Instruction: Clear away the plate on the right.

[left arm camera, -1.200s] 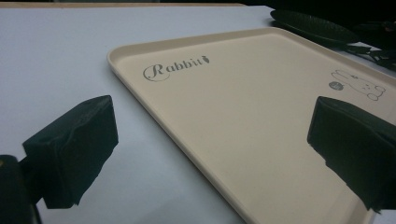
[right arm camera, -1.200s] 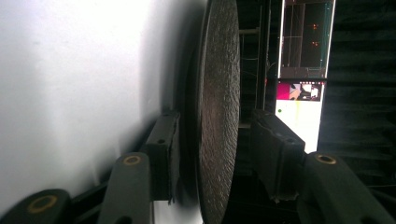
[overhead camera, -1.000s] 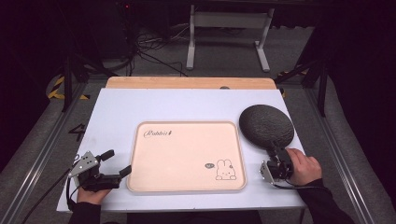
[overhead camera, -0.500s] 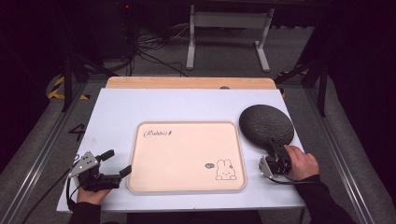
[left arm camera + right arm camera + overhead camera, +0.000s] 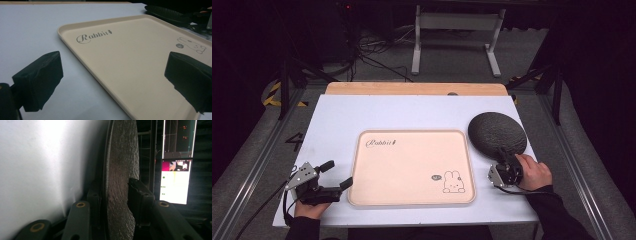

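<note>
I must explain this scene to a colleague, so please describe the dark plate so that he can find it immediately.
On the white table, look right of the beige rabbit tray. The plate lies there, its near rim between the right gripper jaws. It alone is round, black and rough-textured.

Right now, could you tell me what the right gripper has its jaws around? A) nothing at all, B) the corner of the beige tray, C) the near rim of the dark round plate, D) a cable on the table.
C: in the right gripper view, the right gripper has one jaw on each face of the dark round plate at its rim, and its jaws have just been closing.
</note>
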Tool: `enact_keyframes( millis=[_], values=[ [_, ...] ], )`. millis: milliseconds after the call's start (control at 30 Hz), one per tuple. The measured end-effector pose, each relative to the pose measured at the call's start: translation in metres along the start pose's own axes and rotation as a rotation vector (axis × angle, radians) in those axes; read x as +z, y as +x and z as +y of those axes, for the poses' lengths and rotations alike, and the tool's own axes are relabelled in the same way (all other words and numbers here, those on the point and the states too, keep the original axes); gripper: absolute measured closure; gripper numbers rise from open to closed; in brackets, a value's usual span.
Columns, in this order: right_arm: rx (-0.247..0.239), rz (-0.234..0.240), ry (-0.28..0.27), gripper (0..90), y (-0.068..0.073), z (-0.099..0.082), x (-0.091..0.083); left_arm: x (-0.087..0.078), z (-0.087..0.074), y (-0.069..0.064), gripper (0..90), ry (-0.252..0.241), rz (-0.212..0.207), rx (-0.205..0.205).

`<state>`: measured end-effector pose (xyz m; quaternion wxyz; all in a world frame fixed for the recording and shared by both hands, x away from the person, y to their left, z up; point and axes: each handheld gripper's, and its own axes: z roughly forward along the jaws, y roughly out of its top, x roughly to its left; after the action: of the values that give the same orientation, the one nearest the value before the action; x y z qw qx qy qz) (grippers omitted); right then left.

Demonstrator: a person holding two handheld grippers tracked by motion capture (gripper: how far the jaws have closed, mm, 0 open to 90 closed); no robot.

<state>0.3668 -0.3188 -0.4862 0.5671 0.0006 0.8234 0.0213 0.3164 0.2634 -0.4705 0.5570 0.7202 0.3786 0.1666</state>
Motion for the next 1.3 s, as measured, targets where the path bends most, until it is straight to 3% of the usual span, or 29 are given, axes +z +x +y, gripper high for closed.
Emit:
enact_keyframes(
  millis=[200,367,567,700,1100,1300],
  values=[
    [-0.015,0.020,-0.002,71.9,0.0003,0.0008,0.0013,0.0000,0.0000,-0.0001,2.5,0.000,0.003,-0.001],
    [0.004,0.025,-0.009,72.1,-0.0006,-0.0001,0.0026,0.0000,0.0000,0.0000,2.4,0.000,0.002,-0.001],
    [-0.025,0.050,-0.004,82.2,0.0003,0.0015,0.0043,-0.0001,0.0000,0.0000,2.4,0.000,0.000,0.000],
    [-0.037,0.054,-0.002,82.5,0.0005,0.0021,0.0048,0.0000,0.0001,0.0000,2.3,0.001,0.000,-0.001],
    [-0.058,-0.005,0.019,85.2,0.0027,0.0059,0.0025,0.0000,0.0000,0.0001,2.4,0.000,-0.001,-0.001],
    [-0.069,0.001,0.026,85.3,-0.0001,0.0071,0.0013,-0.0001,0.0000,0.0002,2.5,0.001,-0.002,-0.001]
  ],
)
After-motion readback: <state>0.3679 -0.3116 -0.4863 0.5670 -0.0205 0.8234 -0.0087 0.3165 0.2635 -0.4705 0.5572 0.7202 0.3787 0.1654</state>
